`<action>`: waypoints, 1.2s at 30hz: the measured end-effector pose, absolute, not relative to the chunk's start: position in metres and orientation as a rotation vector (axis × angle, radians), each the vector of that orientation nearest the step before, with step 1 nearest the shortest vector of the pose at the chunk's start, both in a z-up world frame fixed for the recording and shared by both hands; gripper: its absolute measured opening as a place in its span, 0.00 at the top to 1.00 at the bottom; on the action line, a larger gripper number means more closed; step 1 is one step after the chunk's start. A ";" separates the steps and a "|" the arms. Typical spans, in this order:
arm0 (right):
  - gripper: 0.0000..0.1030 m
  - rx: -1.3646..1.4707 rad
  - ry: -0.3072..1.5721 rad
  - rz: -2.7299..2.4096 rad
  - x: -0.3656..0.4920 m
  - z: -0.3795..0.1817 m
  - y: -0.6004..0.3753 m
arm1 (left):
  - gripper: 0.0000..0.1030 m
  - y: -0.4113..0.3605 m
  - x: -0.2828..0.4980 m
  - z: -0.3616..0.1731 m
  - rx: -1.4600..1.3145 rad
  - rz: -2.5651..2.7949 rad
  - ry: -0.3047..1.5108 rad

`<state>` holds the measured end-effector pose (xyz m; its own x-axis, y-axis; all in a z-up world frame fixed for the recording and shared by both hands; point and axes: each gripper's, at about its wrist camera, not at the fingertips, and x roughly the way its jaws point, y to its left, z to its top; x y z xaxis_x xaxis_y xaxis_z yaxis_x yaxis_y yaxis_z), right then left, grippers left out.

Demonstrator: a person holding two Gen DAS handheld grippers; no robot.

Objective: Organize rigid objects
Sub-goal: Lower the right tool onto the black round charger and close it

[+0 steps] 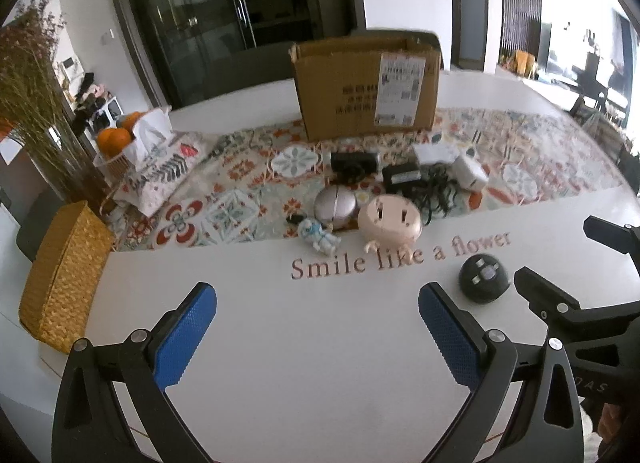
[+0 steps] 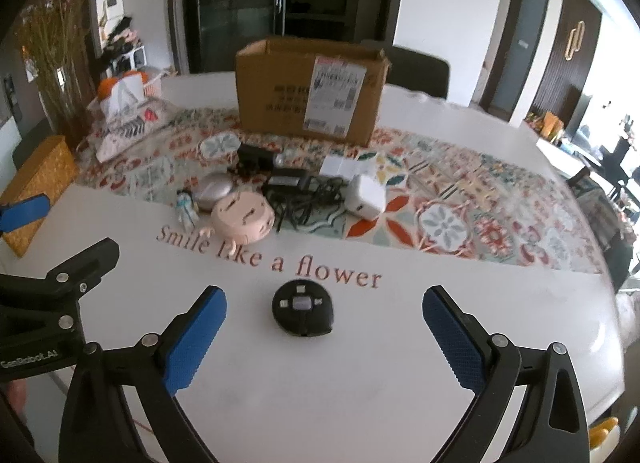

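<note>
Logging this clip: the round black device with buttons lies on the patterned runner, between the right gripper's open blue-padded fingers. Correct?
Not quite. The round black device with buttons lies on the bare white tabletop, not the patterned runner. The right wrist view shows it ahead of the open right gripper.

You've got a white table (image 2: 360, 383) with "Smile like a flower" lettering (image 2: 268, 259) printed across it. A patterned runner (image 2: 460, 207) covers the far half, and the cardboard box (image 2: 308, 91) sits on that. Near the runner's front edge there's a pile: pink round case (image 2: 244, 219), silver case (image 2: 214, 191), little astronaut figure (image 2: 187, 209), black adapters with cords (image 2: 296, 191), white chargers (image 2: 366, 195). A black round gadget (image 2: 302, 307) sits alone on the bare white part, and a woven basket (image 1: 64, 275) is at the left edge
</note>
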<state>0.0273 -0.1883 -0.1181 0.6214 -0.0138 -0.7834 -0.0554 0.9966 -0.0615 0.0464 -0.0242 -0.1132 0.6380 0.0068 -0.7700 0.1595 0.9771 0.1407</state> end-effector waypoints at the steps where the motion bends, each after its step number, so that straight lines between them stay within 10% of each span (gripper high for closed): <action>1: 0.06 -0.086 0.911 0.030 0.030 -0.125 -0.187 | 0.00 -0.024 0.049 -0.119 0.211 -0.081 0.889; 36: 0.46 -0.044 1.082 0.123 0.075 -0.216 -0.184 | 0.00 -0.039 0.100 -0.191 0.273 -0.102 1.029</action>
